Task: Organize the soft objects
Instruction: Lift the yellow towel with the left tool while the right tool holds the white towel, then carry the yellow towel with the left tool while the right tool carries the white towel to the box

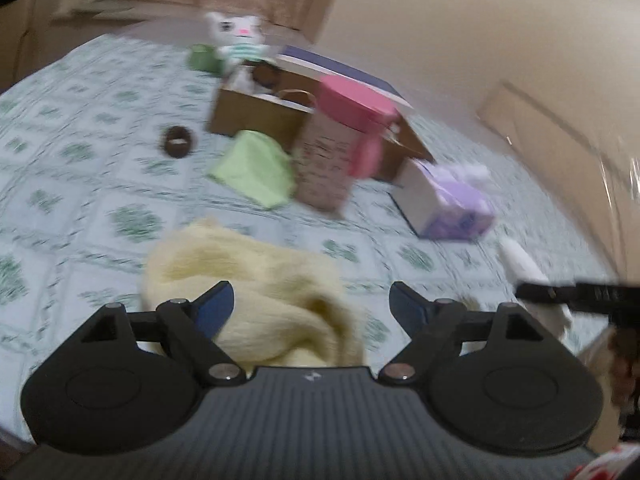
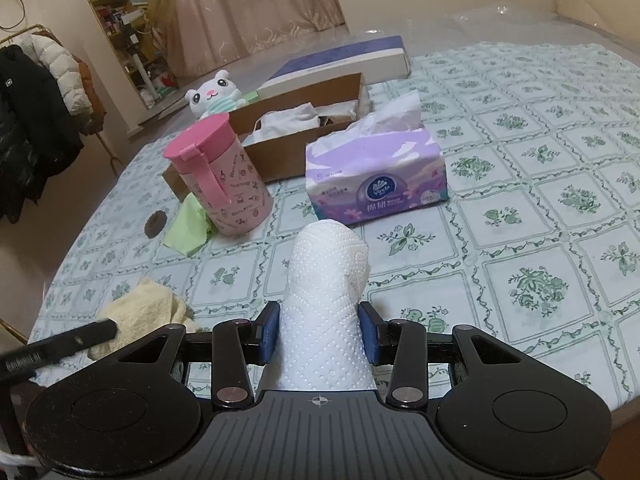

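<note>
Mid-sort. Right tongs [image 2: 319, 332] clamped on paper roll [image 2: 326, 292], above counter's [image 2: 520, 208] near edge. Left tongs [image 1: 311, 306] spread wide over yellow towel [image 1: 256, 280], nothing gripped. Next, probably: carry roll to open box [image 2: 280, 136] mid-counter, release inside.

Left hand-held gripper [image 1: 311, 304] gapes wide above the crumpled yellow towel [image 1: 256, 280].

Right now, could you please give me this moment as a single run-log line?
left gripper: open above crumpled pale-yellow towel | right gripper: shut on white embossed paper-towel roll | brown cardboard box: behind
</note>
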The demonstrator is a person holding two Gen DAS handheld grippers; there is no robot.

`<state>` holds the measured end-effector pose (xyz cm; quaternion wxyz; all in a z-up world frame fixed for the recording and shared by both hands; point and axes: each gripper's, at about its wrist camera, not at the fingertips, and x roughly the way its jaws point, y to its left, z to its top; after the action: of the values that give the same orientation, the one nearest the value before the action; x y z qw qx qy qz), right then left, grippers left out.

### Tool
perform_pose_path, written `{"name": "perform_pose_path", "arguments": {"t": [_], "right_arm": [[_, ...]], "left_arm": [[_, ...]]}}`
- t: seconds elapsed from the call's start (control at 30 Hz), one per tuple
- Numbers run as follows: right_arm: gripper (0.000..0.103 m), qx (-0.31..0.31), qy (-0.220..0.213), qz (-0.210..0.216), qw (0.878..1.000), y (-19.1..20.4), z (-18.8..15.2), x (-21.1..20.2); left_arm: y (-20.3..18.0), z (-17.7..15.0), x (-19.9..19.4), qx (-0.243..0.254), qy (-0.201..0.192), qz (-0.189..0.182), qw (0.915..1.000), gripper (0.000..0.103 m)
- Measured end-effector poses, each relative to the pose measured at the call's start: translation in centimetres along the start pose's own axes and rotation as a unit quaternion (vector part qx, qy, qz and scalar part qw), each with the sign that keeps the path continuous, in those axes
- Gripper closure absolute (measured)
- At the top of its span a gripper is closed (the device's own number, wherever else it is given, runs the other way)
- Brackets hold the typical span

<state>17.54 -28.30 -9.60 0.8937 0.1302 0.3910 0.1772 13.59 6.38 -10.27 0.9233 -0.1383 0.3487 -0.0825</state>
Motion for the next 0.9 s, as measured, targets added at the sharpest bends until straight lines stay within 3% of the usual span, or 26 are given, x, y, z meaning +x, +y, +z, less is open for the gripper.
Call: {"name": "perform_pose_path", "arguments": {"t": [0.1,0.2,0.4,0.63,0.77,0.8,0.9], "right_arm": [[0.062,0.001,0.007,0.004,1.0,-0.1,-0.1,0.5],[0.062,0.003,0.012,0.005,1.0,-0.4,-0.2,0.8],[0.062,0.007,0.02,0.005,1.0,-0.8,-0.2,1.6],[0.062,0.007,0.032,0.009,0.999,-0.7,-0.2,3.0],[0.062,0.002,0.037,0.009,0.999,-0.7,0.0,3.7],[0.062,0.002,0.037,0.011,0.999,-0.7,0.0,3.9],[0.062,-0.003,0.038,0.015,0.999,-0.5,0.3,4.4]], "left_arm": [[-2.6,-0.8,1.5,0.04,0.023,0.014,0.9988,0.02],[-4.6,-1.8,2.8,0.088,0.032,0.059,0.9939,0.021],[-5.3,-2.7,4.3,0.151,0.042,0.154,0.9756,0.021],[-4.6,-2.7,5.7,0.143,0.062,0.144,0.9773,0.022],[-3.8,-2.6,6.3,0.143,0.065,0.152,0.9758,0.039],[-3.6,-2.6,6.2,0.144,0.063,0.153,0.9756,0.05],[-3.0,-2.2,5.9,0.147,0.064,0.149,0.9758,0.066]]}}
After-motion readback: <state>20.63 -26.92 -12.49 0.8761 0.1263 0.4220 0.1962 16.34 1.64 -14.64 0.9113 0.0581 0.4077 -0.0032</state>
